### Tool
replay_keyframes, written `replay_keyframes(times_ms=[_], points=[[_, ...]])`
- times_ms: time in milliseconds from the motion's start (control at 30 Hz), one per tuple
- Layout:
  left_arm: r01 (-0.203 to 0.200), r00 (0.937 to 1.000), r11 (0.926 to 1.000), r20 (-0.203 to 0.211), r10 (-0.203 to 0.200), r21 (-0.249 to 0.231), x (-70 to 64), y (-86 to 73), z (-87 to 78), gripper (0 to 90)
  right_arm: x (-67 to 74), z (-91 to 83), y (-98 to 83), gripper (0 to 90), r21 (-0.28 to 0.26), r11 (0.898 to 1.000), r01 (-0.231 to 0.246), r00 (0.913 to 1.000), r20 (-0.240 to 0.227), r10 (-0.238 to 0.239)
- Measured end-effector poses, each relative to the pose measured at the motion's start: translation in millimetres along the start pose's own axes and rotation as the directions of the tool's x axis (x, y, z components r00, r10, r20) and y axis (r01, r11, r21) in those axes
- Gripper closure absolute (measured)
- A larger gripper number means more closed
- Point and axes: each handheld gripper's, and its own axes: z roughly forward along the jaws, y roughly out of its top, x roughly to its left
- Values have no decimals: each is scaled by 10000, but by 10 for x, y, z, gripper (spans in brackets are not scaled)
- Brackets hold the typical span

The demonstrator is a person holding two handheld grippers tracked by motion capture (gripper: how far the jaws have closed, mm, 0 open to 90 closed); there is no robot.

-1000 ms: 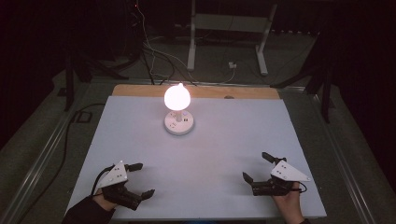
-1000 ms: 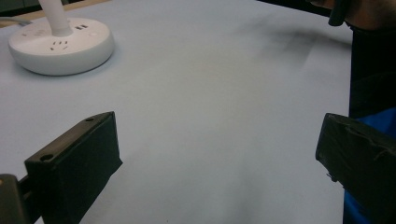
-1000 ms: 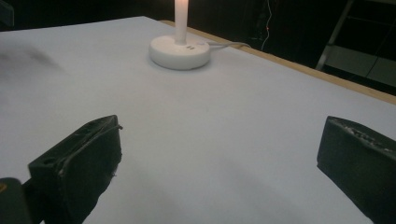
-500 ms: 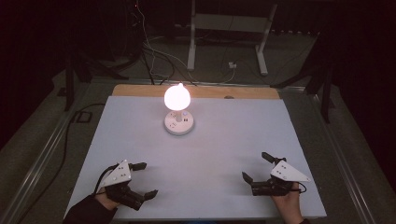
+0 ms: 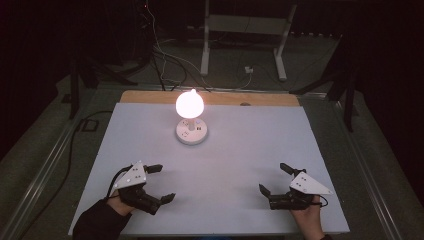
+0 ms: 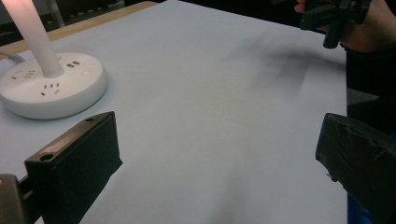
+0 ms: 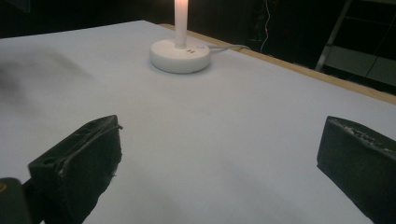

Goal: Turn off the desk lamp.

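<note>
The left claw [image 5: 159, 183] sits low over the near left of the white worktop [image 5: 240, 150], jaws spread wide and empty. The right claw [image 5: 276, 179] is at the near right, equally wide and empty. The lit lamp [image 5: 190, 120] stands toward the far edge, well apart from both.

One lit lamp [image 5: 190, 120] stands on one white counter [image 5: 250, 150]; two hand-held grippers, the left hand-held gripper [image 5: 161, 183] and the right hand-held gripper [image 5: 274, 179], each with two black jaws
</note>
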Motion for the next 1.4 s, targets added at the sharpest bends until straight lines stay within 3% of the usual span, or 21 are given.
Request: replay_keyframes(times_ms=[500,767,900,1000,1400], points=[[-19,10000,10000,2,19,53,55,236,234,4,-5,-4,-2,0,26,10000,-7,10000,-16,7],[198,9997,9998,-113,-197,58,99,330,320,4,-8,-3,-5,0,59,10000,-73,10000,-59,73],[81,9996,9999,-259,-77,149,102,377,390,4,-8,-4,-2,0,21,10000,-36,10000,-67,37],[117,9998,9998,-149,-115,135,104,408,448,4,-7,-3,-4,0,38,10000,-52,10000,-80,52],[189,9966,9994,-805,-164,294,156,470,698,4,-5,-7,-2,0,-6,10000,-74,9999,-92,73]])
